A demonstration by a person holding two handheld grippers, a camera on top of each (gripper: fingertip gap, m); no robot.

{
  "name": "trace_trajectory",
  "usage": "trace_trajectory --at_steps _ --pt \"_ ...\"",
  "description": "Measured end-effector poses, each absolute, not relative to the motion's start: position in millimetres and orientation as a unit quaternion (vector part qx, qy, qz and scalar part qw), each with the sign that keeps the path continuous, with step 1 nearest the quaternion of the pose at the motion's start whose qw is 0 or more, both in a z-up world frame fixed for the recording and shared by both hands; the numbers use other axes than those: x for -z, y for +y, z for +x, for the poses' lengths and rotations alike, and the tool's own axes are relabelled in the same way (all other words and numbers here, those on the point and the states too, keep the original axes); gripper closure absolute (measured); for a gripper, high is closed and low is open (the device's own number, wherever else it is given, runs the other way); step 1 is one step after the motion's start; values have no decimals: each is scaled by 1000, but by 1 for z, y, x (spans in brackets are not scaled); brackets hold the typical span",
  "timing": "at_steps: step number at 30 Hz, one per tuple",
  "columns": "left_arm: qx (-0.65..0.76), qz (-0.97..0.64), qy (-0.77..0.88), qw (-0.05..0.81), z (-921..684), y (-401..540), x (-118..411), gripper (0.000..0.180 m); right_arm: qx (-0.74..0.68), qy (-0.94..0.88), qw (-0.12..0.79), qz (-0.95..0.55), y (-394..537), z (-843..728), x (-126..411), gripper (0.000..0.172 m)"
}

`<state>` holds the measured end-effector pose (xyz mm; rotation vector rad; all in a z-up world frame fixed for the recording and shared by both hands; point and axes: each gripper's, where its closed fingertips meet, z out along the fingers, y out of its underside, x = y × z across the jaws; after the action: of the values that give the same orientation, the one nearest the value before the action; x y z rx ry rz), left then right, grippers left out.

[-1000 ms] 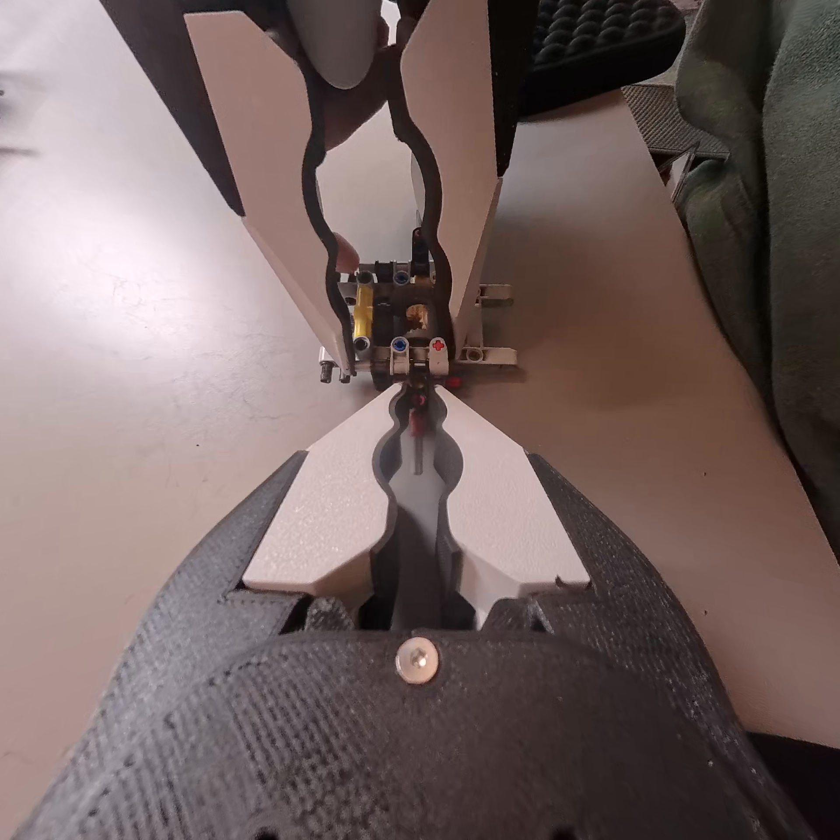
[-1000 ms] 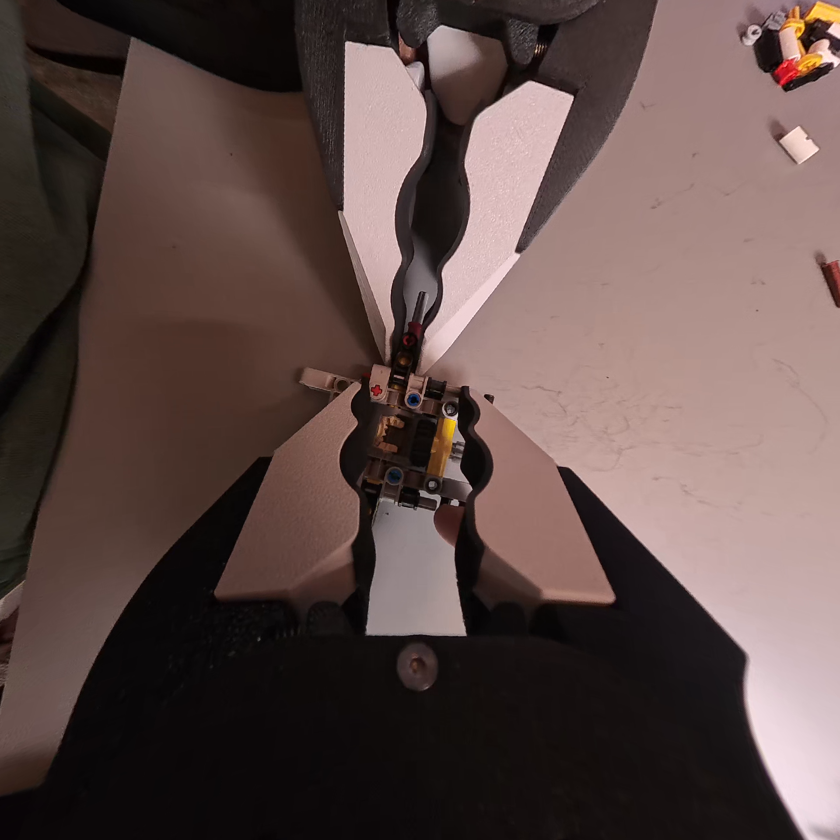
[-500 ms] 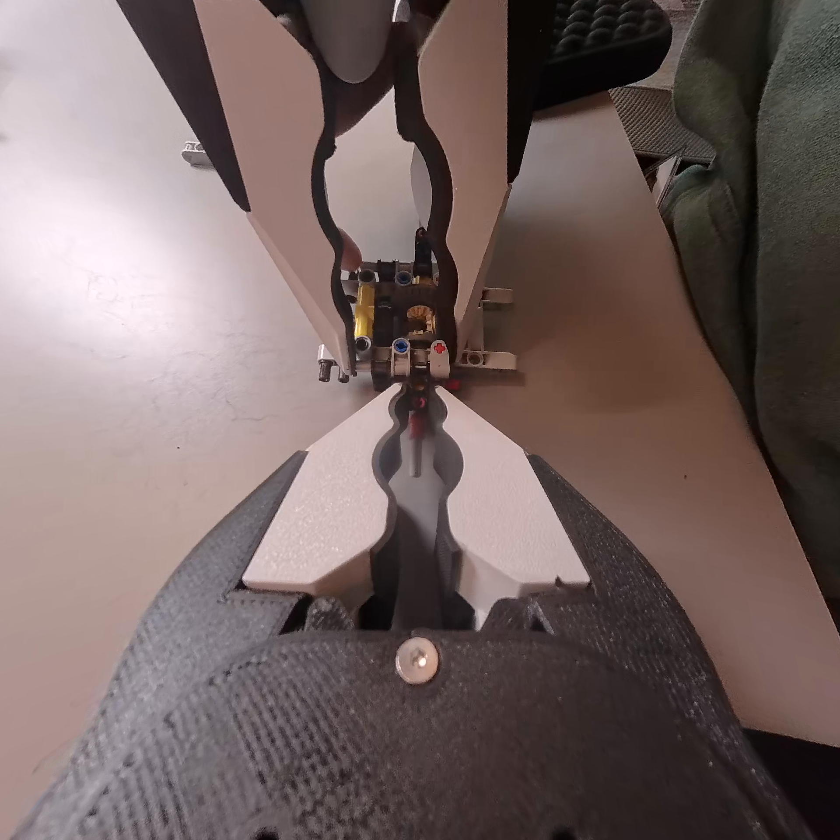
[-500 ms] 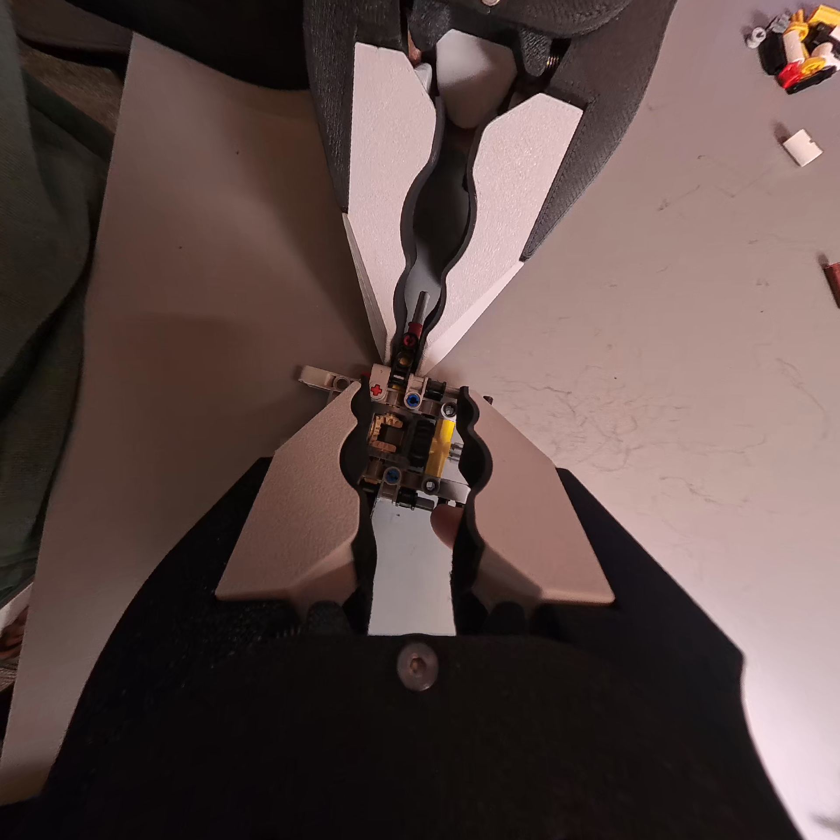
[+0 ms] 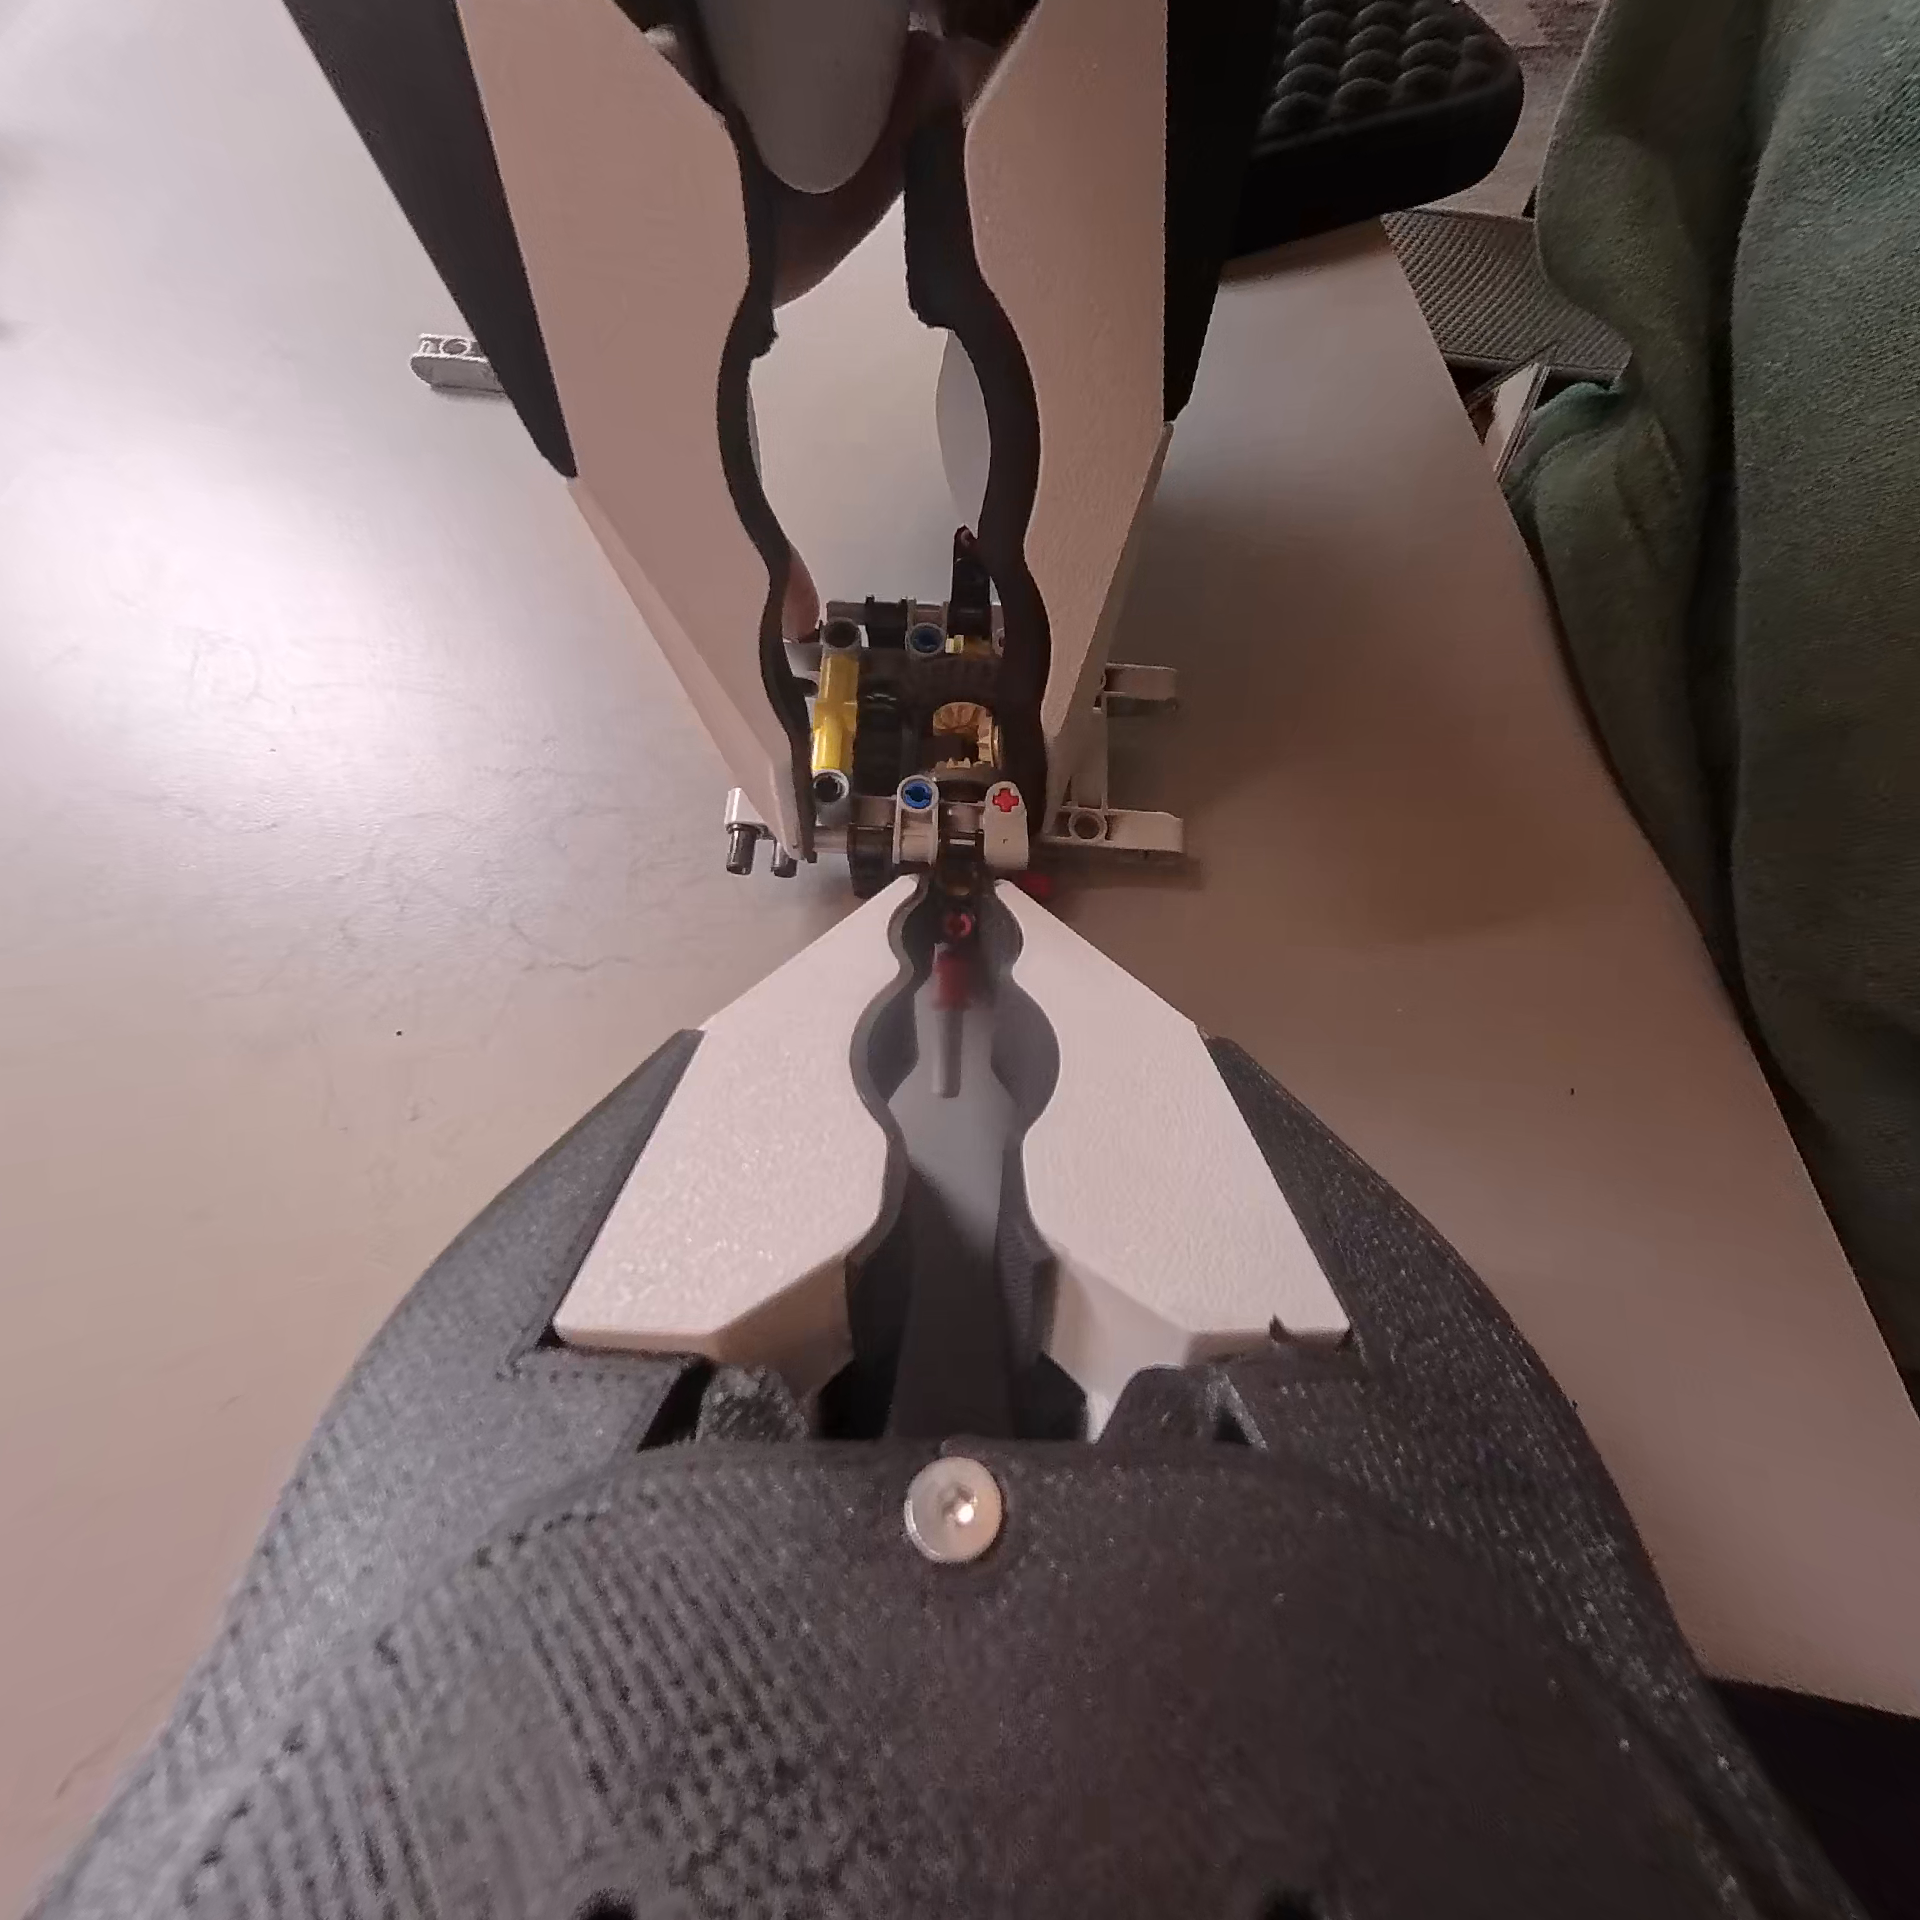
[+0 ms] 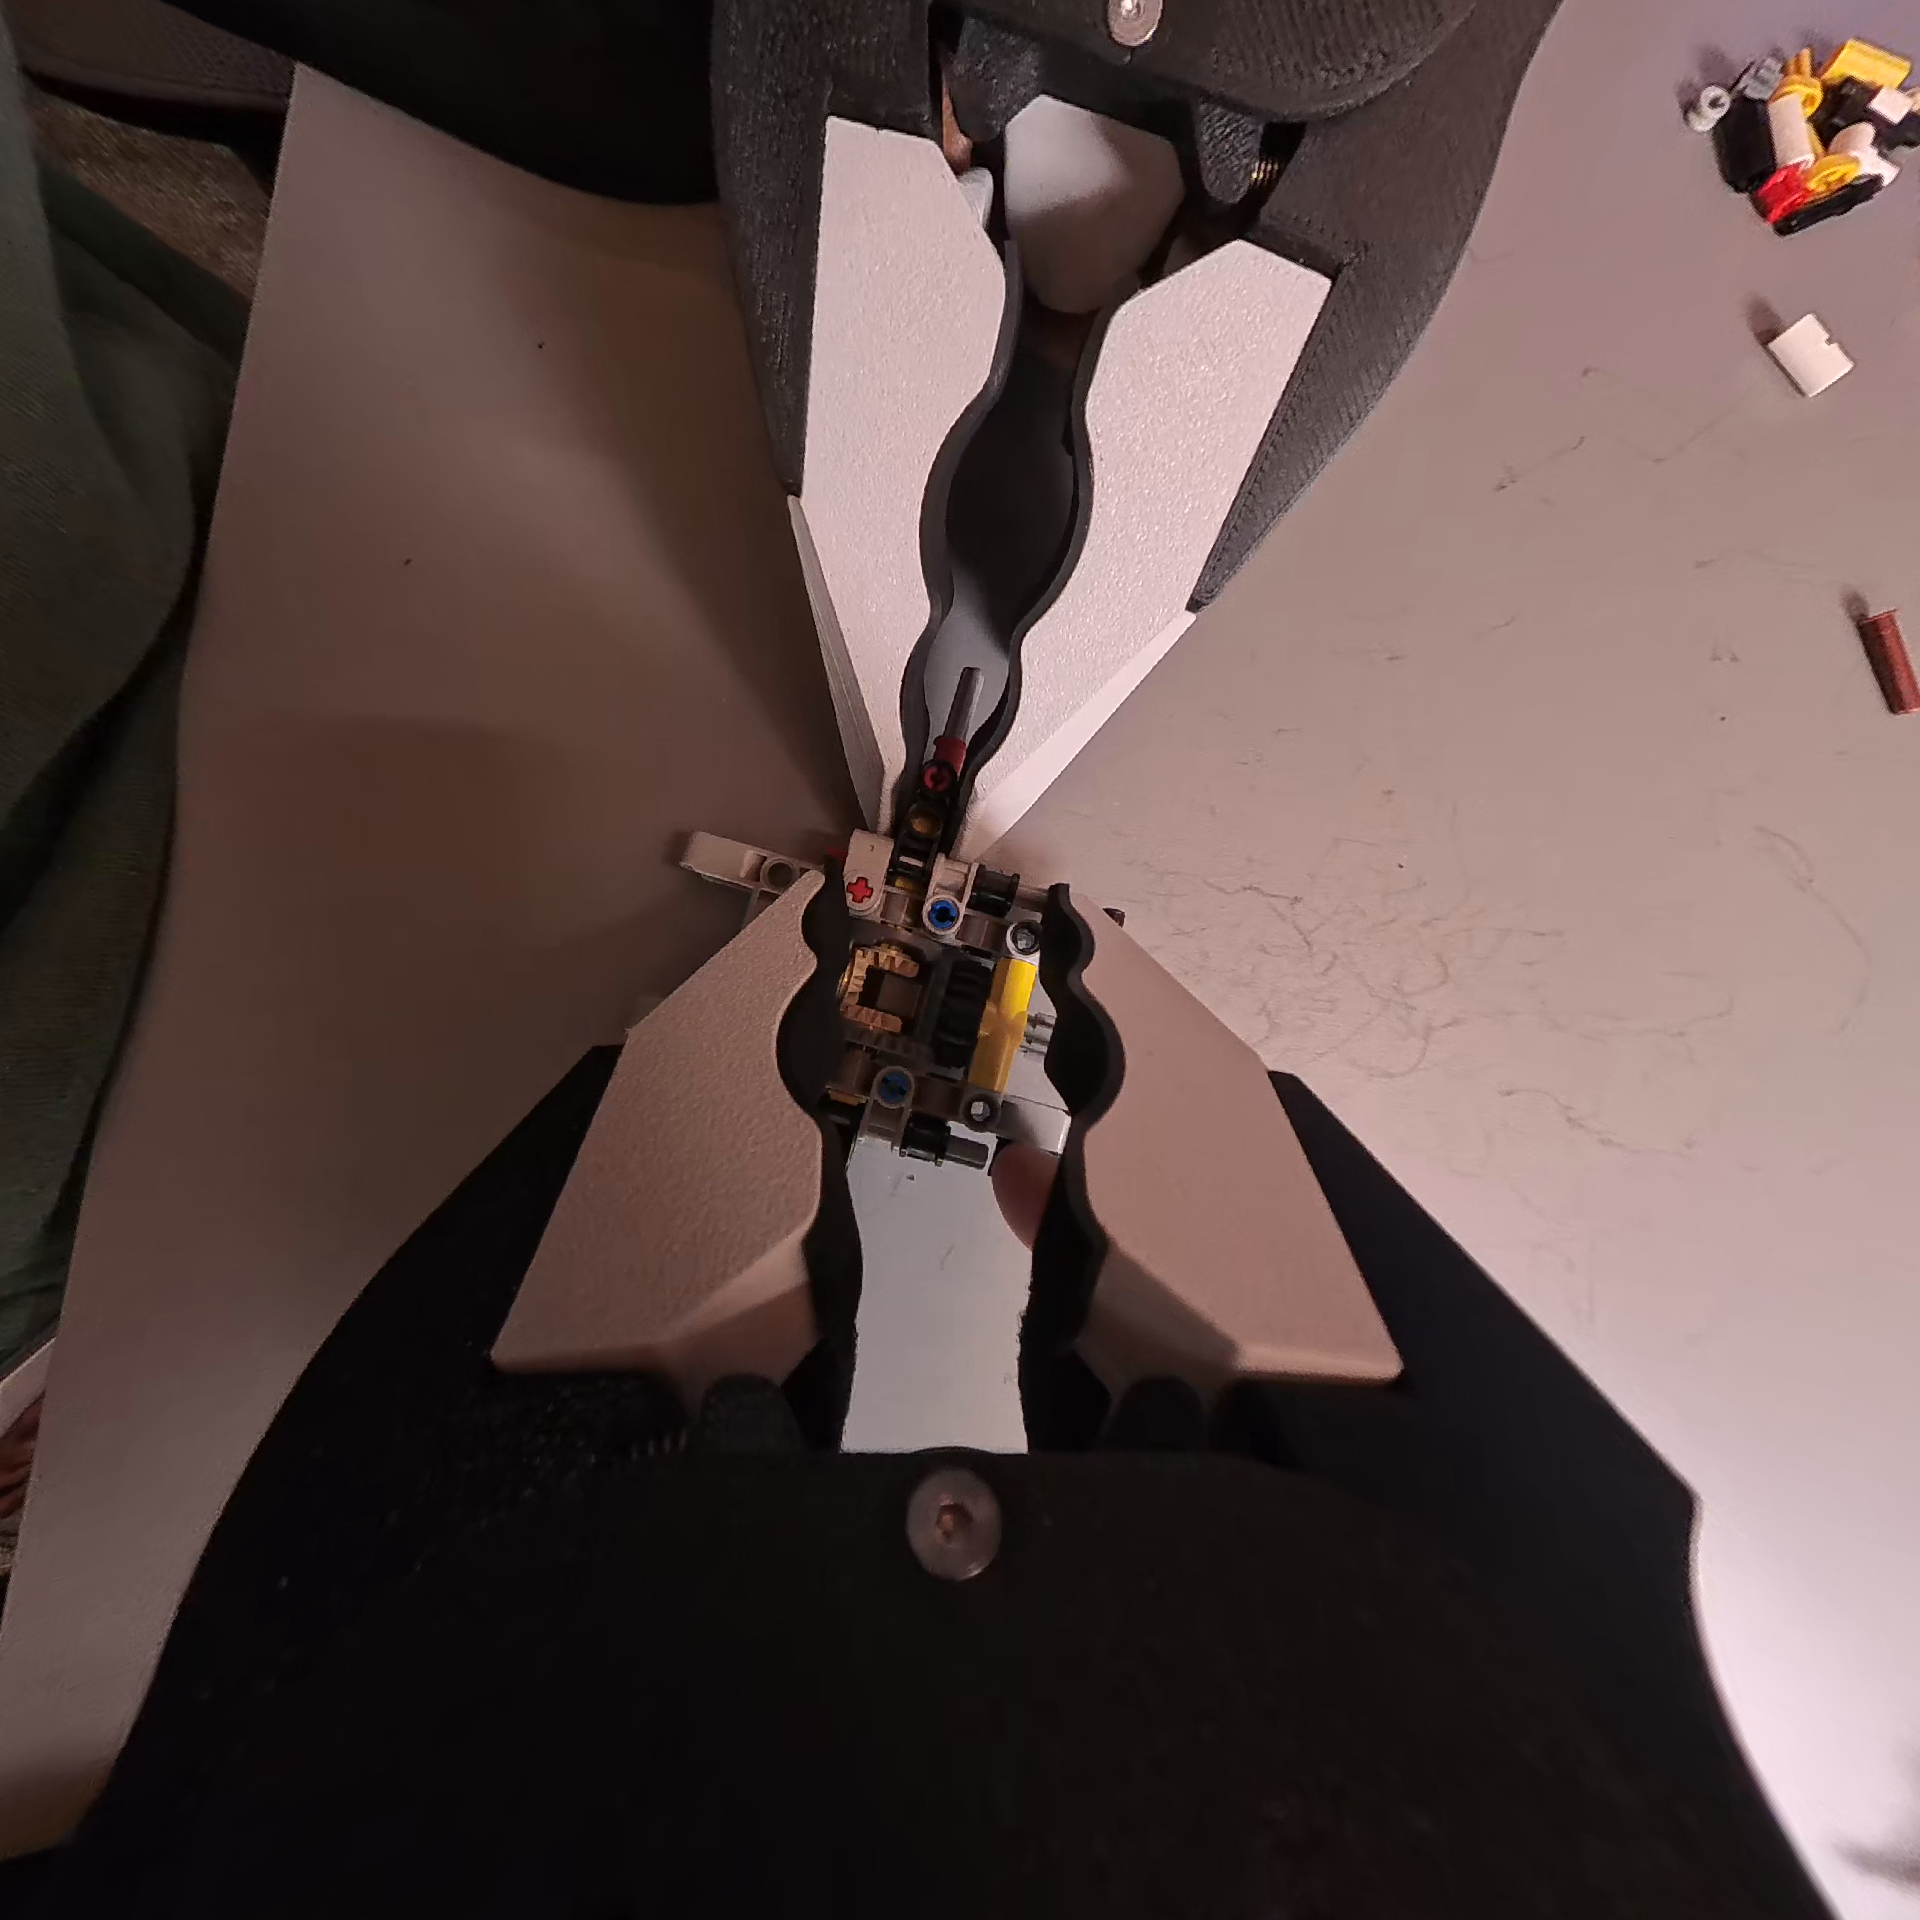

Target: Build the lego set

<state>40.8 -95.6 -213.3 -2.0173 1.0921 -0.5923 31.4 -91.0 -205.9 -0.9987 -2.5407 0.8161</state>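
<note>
A small assembly of toy building parts (image 6: 935, 997), grey-framed with a yellow piece, black and tan gears and blue pins, rests on the pale table (image 5: 260, 727). My right gripper (image 6: 940, 914) is shut on its two sides; it shows from the far side in the left wrist view (image 5: 914, 800). My left gripper (image 5: 958, 891) is shut on a thin black link with a red bush and a grey axle (image 5: 951, 1049) that sticks out of the assembly's (image 5: 904, 727) near end. The right wrist view shows the left gripper (image 6: 928, 821) and the axle (image 6: 966, 707) between its pads.
A pile of small loose parts (image 6: 1808, 135), a white piece (image 6: 1808, 353) and a brown cylinder (image 6: 1886, 660) lie at the far right. A grey beam (image 5: 452, 358) lies beyond the right gripper. Green cloth (image 5: 1766, 520) and a black bumpy cushion (image 5: 1382, 94) border the table. My two grippers' fingertips are within a few centimetres of each other.
Both grasps and the assembly stand as before. The left wrist view has shifted a little, and the grey beam on the table has come into sight.
</note>
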Motion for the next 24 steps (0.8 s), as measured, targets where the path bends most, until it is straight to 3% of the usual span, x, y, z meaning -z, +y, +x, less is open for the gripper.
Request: trace_trajectory --at_steps 24 --pt "237 -790 427 371 43 -97 214 175 -271 -887 153 -341 -93 33 206 138"
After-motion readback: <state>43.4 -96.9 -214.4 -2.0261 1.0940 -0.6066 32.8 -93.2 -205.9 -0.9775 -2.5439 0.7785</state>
